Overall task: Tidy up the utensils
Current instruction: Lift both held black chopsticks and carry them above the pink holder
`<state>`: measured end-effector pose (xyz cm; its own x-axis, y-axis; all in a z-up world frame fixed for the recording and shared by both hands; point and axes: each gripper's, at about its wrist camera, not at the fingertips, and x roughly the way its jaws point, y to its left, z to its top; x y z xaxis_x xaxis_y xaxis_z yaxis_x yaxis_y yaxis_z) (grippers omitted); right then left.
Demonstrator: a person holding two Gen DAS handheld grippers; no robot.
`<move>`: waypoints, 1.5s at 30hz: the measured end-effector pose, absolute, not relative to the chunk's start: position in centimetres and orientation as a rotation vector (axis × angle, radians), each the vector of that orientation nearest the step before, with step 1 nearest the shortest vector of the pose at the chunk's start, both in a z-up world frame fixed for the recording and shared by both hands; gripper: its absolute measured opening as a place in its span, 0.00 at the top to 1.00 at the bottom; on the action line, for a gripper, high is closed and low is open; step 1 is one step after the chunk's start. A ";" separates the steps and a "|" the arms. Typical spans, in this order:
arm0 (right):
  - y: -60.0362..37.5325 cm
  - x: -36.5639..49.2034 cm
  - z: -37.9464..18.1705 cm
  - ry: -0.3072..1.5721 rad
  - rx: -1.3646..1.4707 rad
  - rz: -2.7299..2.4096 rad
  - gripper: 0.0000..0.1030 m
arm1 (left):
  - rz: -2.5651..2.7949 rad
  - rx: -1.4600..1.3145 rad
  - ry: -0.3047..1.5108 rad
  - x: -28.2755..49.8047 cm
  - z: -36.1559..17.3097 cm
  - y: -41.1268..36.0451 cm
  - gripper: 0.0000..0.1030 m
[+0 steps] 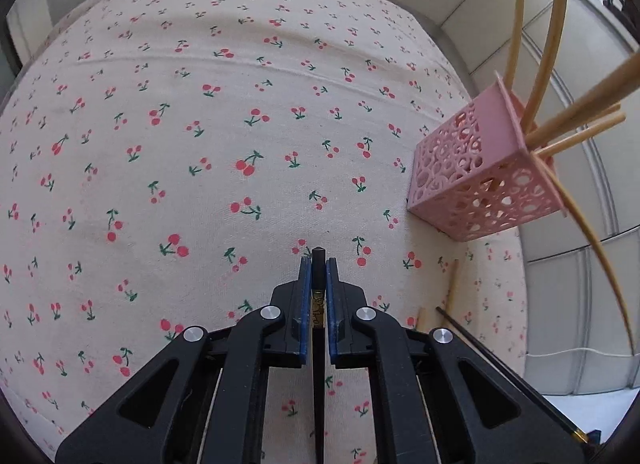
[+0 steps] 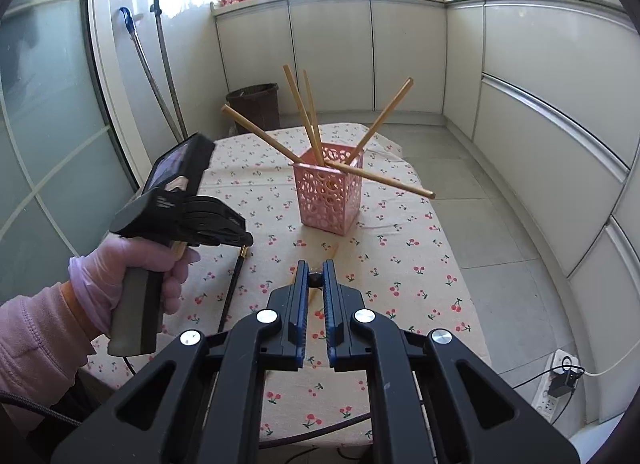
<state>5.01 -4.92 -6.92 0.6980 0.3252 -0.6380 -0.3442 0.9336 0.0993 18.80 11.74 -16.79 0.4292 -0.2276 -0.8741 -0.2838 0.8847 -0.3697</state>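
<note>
Black chopstick [image 1: 318,264] slim, faceted | left gripper [image 1: 319,276] clamps it | lattice pink holder [image 1: 480,168]

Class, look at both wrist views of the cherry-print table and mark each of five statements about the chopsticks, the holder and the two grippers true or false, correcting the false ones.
1. The left gripper is shut on a black chopstick. True.
2. The pink perforated plastic holder lies tipped on its side. False: it stands upright on the cherry-print tablecloth.
3. Several light wooden chopsticks stand in the holder. True.
4. The right gripper is wide open and holds nothing. False: it grips a black chopstick tip.
5. No chopsticks remain on the tablecloth. False: a wooden chopstick on the cloth lies near the holder.
</note>
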 end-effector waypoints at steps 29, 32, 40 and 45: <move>-9.4 6.1 10.5 0.541 0.177 0.495 0.93 | -0.068 -0.281 0.566 7.1 9.9 9.5 0.94; -9.9 7.0 13.5 0.473 0.164 0.475 0.93 | -0.071 -0.263 0.537 8.8 11.3 8.2 0.94; -10.7 12.2 16.2 0.432 0.142 0.447 0.93 | -0.067 -0.255 0.543 14.9 10.1 5.3 0.94; -10.6 15.8 15.2 0.458 0.129 0.449 0.93 | -0.048 -0.229 0.570 18.4 8.3 4.1 0.94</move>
<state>15.80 -10.56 15.17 0.8016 0.4459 -0.3982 -0.3890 0.8949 0.2189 18.43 4.06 8.34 0.8415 -0.1085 -0.5292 -0.0182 0.9734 -0.2285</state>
